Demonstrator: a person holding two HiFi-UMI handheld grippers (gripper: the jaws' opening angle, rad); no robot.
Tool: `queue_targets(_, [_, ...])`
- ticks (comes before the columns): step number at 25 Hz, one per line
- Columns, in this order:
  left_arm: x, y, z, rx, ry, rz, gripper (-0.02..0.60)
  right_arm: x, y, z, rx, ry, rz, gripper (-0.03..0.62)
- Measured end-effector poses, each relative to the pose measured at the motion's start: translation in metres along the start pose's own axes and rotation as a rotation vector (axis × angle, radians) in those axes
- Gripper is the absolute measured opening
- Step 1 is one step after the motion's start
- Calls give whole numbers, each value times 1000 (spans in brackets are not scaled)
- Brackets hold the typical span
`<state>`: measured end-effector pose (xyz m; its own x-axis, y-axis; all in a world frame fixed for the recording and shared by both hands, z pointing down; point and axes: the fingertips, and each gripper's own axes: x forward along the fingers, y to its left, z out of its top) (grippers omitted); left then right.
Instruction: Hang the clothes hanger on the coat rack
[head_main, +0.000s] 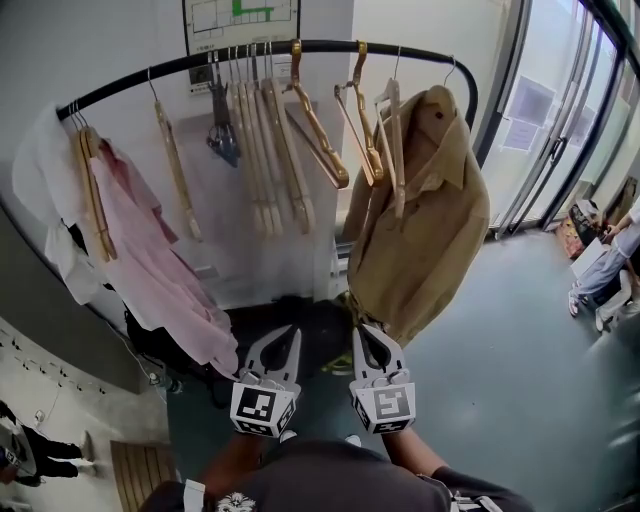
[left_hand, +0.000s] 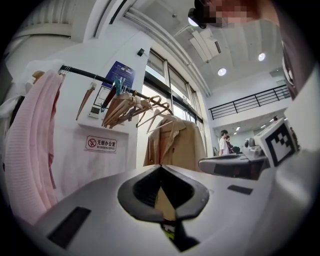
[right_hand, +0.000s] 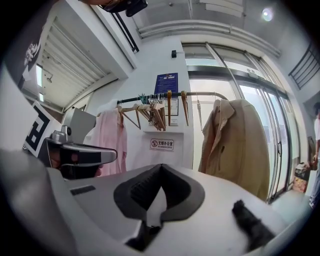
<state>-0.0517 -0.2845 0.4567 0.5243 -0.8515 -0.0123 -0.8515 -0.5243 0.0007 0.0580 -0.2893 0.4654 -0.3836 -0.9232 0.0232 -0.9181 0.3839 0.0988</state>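
Observation:
A black curved rack rail (head_main: 250, 52) carries several bare wooden hangers (head_main: 270, 140), a pink shirt (head_main: 150, 260) at the left and a tan shirt (head_main: 420, 220) at the right. My left gripper (head_main: 293, 330) and right gripper (head_main: 362, 328) sit side by side low in the head view, below the rail and pointing toward it. Both are shut with nothing between their jaws. The left gripper view shows the rail (left_hand: 85, 75), hangers (left_hand: 130, 107) and tan shirt (left_hand: 175, 142) ahead. In the right gripper view the hangers (right_hand: 155, 112) hang left of the tan shirt (right_hand: 240, 145).
Glass doors (head_main: 560, 130) stand at the right, and a person (head_main: 610, 270) sits near them. A no-smoking sign (left_hand: 101, 144) is fixed to the white wall behind the rack. A wooden slat mat (head_main: 140, 470) lies at the lower left.

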Motion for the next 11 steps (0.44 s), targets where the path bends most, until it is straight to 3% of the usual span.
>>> queue_targets(11, [7, 1, 0, 1, -4, 1, 9, 9, -6, 4, -10, -12, -1, 14])
